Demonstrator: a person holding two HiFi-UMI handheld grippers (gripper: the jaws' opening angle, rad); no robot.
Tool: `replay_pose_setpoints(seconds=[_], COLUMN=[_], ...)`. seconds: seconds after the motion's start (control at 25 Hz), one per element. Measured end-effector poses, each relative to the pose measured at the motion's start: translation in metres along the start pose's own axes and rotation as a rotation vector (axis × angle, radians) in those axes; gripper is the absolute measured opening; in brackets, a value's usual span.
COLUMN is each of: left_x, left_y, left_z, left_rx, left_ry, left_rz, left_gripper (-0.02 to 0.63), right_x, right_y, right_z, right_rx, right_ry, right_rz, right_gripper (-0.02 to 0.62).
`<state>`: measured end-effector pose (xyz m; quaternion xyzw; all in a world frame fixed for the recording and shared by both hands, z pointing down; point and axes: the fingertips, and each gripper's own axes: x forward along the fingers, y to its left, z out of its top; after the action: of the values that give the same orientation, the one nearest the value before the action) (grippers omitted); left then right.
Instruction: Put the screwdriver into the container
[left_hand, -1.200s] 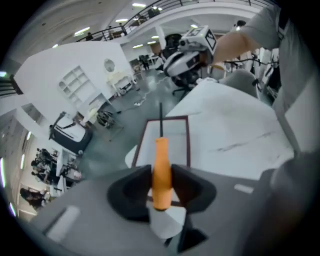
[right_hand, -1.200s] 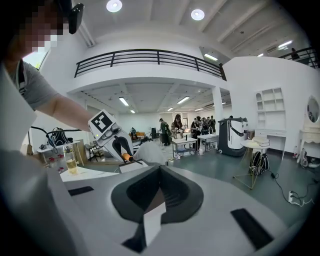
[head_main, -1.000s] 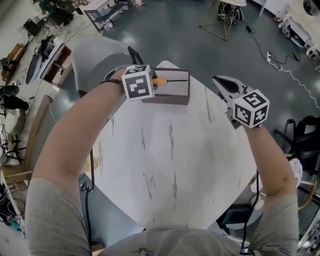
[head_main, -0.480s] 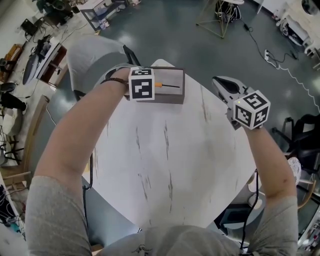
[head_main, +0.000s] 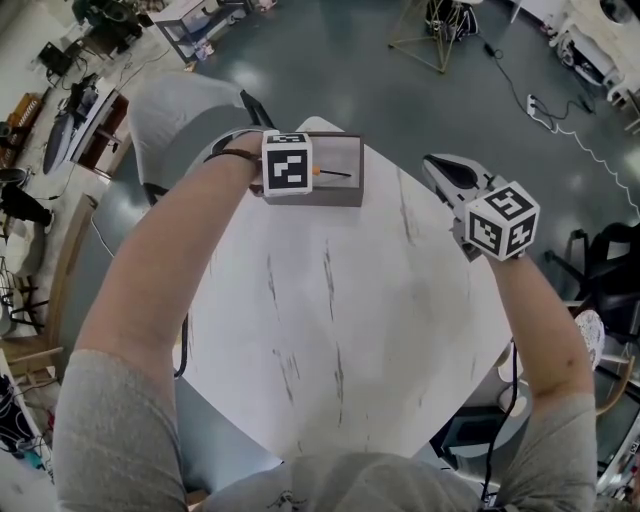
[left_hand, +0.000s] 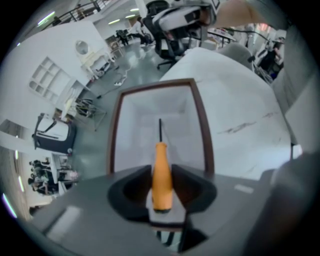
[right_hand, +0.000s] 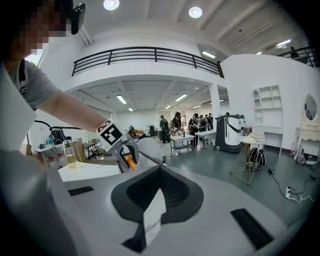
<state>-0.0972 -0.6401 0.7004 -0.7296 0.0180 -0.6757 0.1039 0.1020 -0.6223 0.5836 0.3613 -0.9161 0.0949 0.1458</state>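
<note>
**Orange-handled screwdriver (left_hand: 160, 155) clamped over container**

The left hand-held gripper (left_hand: 161, 180) had its jaws closed on the orange handle. The thin dark shaft pointed forward over the open top of the brown-rimmed, pale-lined rectangular container (left_hand: 202, 125). I could not tell whether the tip was below the rim. The container stood at the far edge of the white, marble-veined round desk (head_main: 340, 330). The right hand-held gripper (right_hand: 159, 172) was at the desk's right edge, well apart from the container. Its jaws were together with nothing between them.
</note>
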Motion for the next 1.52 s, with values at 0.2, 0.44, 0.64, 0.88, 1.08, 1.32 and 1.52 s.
replay_pose_setpoints(seconds=[0.2, 0.44, 0.64, 0.88, 1.08, 1.32, 1.52], left_x=[0.012, 0.023, 0.025, 0.023, 0.020, 0.007, -0.017], left_y=[0.003, 0.008, 0.005, 0.011, 0.012, 0.015, 0.020], left_z=[0.001, -0.003, -0.005, 0.002, 0.008, 0.010, 0.010], left_rx=[-0.016, -0.022, -0.039, -0.034, -0.040, -0.056, -0.117], left_ry=[0.013, 0.041, 0.058, 0.023, -0.015, -0.050, -0.096], left_rz=[-0.012, -0.018, -0.046, -0.008, 0.012, 0.059, 0.107], left_gripper=[0.126, 0.126, 0.137, 0.149, 0.149, 0.149, 0.146], right_x=[0.000, -0.003, -0.003, -0.006, -0.007, -0.010, -0.014], right_y=[0.001, -0.004, -0.008, -0.007, -0.004, 0.001, 0.005], right_z=[-0.005, -0.006, -0.011, -0.012, -0.012, -0.006, 0.001], right_rx=[-0.002, 0.004, 0.013, 0.017, 0.014, 0.006, -0.012], right_ry=[0.004, 0.001, 0.005, 0.007, 0.006, 0.007, 0.012], right_rz=[0.003, 0.001, -0.006, -0.010, -0.011, -0.016, -0.035], right_gripper=[0.009, 0.009, 0.009, 0.009, 0.009, 0.009, 0.009])
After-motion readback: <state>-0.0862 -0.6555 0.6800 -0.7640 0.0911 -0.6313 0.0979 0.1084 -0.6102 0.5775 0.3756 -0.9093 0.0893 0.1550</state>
